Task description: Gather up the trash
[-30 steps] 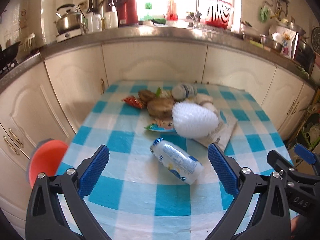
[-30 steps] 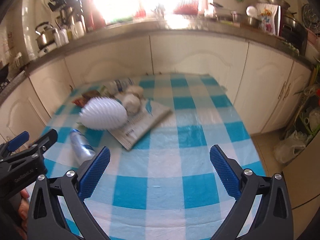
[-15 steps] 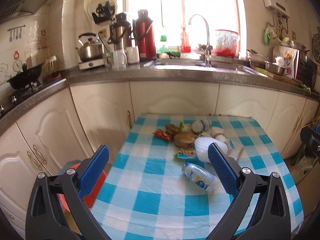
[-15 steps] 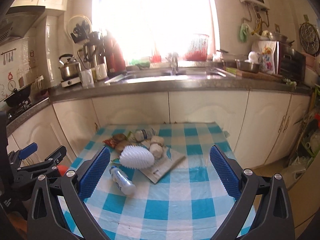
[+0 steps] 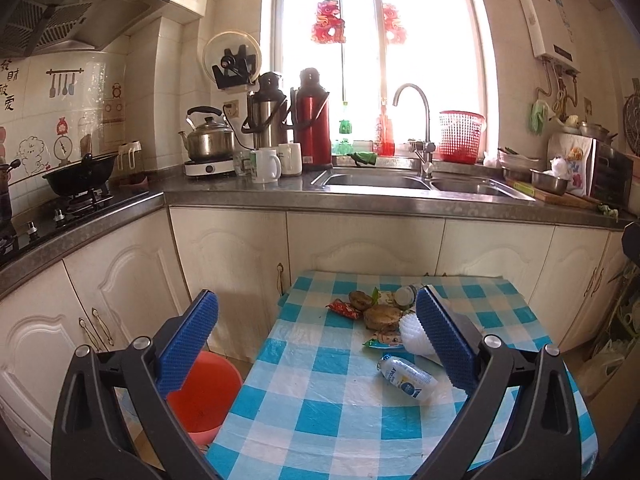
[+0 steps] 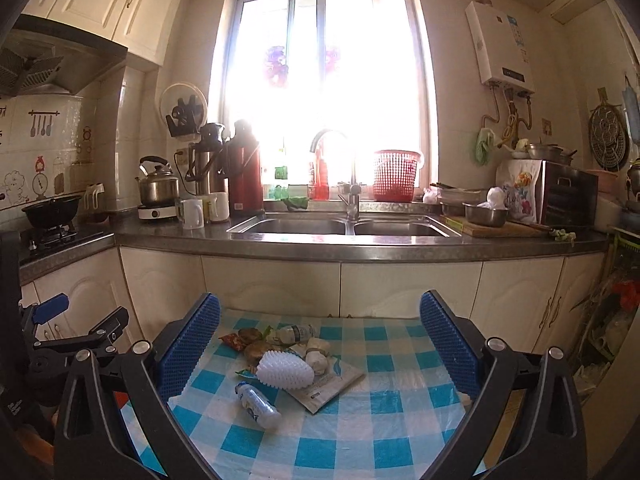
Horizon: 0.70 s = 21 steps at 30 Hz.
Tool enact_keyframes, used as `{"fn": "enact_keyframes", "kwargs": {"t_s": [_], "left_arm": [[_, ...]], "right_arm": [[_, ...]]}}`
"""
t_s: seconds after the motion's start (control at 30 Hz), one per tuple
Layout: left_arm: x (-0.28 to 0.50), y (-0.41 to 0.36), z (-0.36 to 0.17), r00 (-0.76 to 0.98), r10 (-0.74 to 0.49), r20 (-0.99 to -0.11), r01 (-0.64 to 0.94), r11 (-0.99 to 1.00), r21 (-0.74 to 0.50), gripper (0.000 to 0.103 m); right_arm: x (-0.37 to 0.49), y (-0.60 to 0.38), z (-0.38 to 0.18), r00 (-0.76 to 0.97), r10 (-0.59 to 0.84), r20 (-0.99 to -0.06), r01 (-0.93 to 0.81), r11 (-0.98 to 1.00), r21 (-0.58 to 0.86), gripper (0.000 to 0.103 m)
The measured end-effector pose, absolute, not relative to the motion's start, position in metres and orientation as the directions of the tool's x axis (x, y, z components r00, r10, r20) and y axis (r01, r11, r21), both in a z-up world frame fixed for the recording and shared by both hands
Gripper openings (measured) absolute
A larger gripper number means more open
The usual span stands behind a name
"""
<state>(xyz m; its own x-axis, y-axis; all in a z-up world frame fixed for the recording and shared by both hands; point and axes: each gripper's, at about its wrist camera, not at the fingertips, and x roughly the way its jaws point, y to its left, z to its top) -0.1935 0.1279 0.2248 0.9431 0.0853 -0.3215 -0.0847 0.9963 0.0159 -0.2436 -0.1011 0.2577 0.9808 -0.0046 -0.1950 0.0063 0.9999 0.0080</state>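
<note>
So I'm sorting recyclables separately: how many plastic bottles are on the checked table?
2. One bottle lies on its side, nearest the grippers, apart from the pile. The other bottle lies at the pile's far edge. The pile may hide more.

Both tongs, left (image 5: 316, 344) and right (image 6: 320, 348), have withdrawn upward and back from the tabletop (image 6: 360, 432); trash appears smaller.

trash (image 5: 382, 316) on table (image 5: 320, 420), bucket (image 5: 204, 396) left
</note>
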Motion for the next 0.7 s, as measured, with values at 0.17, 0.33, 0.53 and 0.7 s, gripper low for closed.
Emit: {"fn": "enact_keyframes", "kwargs": {"t_s": [0.17, 0.33, 0.53, 0.7], "left_arm": [[-0.202, 0.131, 0.234, 0.949, 0.099, -0.3, -0.101, 0.995, 0.008, 0.099], [-0.209, 0.132, 0.241, 0.956, 0.111, -0.272, -0.113, 0.994, 0.011, 0.099], [-0.215, 0.132, 0.245, 0.961, 0.113, -0.251, -0.111, 0.994, 0.022, 0.099], [-0.217, 0.134, 0.246, 0.963, 0.117, -0.244, -0.115, 0.993, 0.023, 0.099]], "right_arm": [[-0.257, -0.099, 0.267, 0.988, -0.014, -0.155, 0.014, 1.0, -0.001, 0.099], [-0.262, -0.101, 0.271, 0.99, -0.026, -0.139, 0.027, 1.0, 0.002, 0.099], [-0.266, -0.103, 0.275, 0.992, -0.038, -0.122, 0.039, 0.999, 0.007, 0.099], [-0.265, -0.102, 0.276, 0.992, -0.034, -0.121, 0.035, 0.999, 0.003, 0.099]]}}
